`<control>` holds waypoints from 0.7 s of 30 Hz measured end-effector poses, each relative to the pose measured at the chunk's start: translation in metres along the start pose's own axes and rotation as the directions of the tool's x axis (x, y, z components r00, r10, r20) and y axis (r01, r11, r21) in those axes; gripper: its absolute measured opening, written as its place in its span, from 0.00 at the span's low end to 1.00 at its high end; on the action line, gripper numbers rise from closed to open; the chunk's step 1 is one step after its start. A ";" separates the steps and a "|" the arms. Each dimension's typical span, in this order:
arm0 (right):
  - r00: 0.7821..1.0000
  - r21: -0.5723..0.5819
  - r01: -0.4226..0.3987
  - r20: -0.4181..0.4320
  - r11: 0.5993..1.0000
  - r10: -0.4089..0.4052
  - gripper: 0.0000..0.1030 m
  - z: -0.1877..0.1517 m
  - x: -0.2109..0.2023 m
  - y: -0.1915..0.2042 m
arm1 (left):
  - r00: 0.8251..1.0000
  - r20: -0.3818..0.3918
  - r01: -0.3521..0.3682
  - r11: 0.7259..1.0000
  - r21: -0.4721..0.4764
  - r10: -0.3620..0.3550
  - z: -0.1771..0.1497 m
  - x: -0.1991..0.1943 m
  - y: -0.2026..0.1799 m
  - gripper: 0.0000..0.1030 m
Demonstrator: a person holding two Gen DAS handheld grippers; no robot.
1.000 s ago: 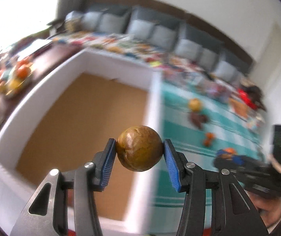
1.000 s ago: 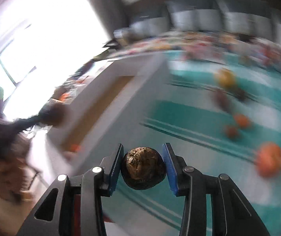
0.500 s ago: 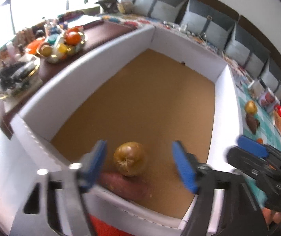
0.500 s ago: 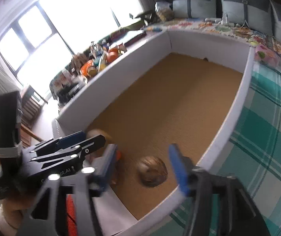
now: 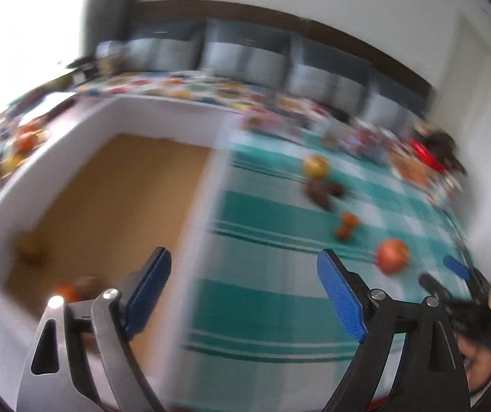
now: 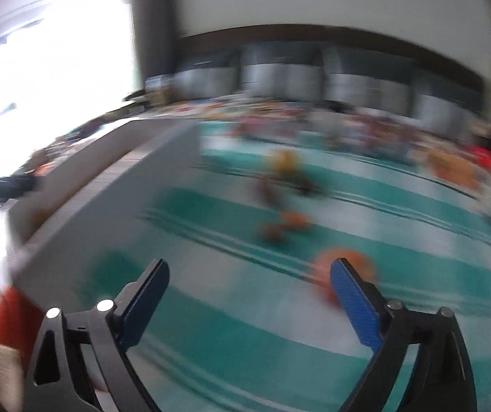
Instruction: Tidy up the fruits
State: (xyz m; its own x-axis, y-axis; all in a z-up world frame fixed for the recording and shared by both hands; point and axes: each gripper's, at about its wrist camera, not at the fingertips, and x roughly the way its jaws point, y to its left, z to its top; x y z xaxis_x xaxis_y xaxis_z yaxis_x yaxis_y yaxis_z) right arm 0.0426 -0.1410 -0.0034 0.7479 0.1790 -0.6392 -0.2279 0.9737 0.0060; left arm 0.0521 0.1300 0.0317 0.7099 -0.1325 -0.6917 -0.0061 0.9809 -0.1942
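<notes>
The white box holds a few fruits at its near end; more lie on the teal checked cloth. Both drops look done, so the next move is reaching for the orange fruit. Left gripper and right gripper tilt downward, their fingers having just been spreading, nothing between them.

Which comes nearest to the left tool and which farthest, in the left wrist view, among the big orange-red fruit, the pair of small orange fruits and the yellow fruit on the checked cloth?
From the left tool, nearest first:
1. Big orange-red fruit, just beyond its right finger.
2. Pair of small orange fruits, farther up the cloth.
3. Yellow fruit, farthest, towards the cluttered far edge.
</notes>
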 end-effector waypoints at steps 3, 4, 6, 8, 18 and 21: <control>0.985 0.101 0.169 -0.032 0.980 -0.167 0.96 -0.031 0.003 -0.068 | 0.992 -0.108 0.065 0.995 0.071 -0.057 -0.014 0.035 -0.044 0.87; 0.977 0.133 0.214 -0.048 0.968 -0.210 0.96 -0.042 0.006 -0.088 | 0.987 -0.146 0.085 0.992 0.091 -0.071 -0.021 0.052 -0.058 0.87; 0.955 0.177 0.293 -0.108 0.940 -0.278 0.96 -0.063 0.016 -0.126 | 0.979 -0.194 0.089 0.989 0.114 -0.066 -0.030 0.081 -0.078 0.87; 0.943 0.223 0.315 -0.187 0.922 -0.277 0.96 -0.073 0.026 -0.151 | 0.977 -0.208 0.071 0.989 0.132 -0.042 -0.039 0.106 -0.092 0.87; 0.921 0.267 0.350 -0.273 0.898 -0.277 0.96 -0.080 0.058 -0.185 | 0.976 -0.176 -0.101 0.984 0.149 0.127 -0.044 0.191 -0.095 0.90; 0.921 0.268 0.347 -0.277 0.899 -0.273 0.98 -0.083 0.059 -0.183 | 0.981 -0.136 -0.113 0.980 0.166 0.136 -0.049 0.188 -0.094 0.93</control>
State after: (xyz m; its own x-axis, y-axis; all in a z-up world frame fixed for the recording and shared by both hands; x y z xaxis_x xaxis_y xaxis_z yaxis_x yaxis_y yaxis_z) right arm 0.0765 -0.3208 -0.1059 0.5786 -0.1396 -0.8036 0.2218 0.9751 -0.0097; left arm 0.1512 0.0063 -0.1144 0.5996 -0.0159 -0.8001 0.0308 0.9995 0.0032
